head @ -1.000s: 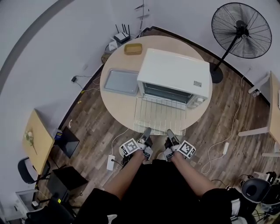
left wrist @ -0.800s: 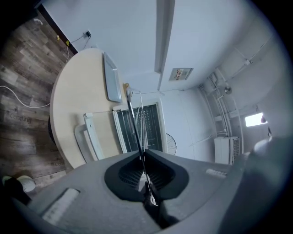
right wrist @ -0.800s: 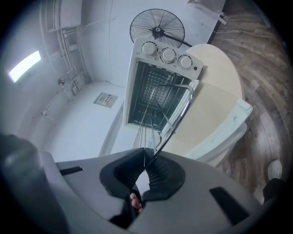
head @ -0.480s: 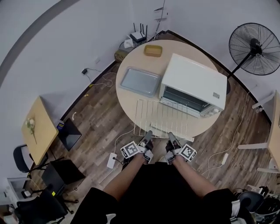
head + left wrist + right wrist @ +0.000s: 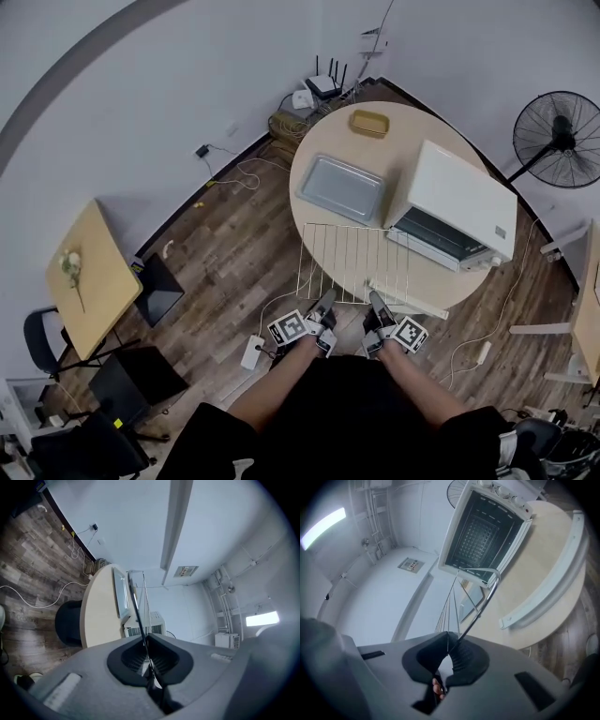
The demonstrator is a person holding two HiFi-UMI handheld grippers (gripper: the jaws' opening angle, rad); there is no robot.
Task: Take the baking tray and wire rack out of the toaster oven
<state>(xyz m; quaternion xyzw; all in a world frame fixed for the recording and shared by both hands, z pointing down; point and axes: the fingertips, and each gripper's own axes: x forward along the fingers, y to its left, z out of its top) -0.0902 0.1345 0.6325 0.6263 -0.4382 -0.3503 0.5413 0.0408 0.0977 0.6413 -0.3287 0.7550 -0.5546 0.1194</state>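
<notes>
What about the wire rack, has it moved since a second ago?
Yes. The wire rack has slid left, clear of the toaster oven mouth, toward the baking tray.

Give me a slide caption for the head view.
Left gripper and right gripper clamp the near edge of the wire rack, outside the open toaster oven; baking tray lies on the table.

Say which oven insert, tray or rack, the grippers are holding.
The wire rack: the left gripper and right gripper are both shut on its near edge. The grey baking tray lies on the table beside the toaster oven, untouched.
</notes>
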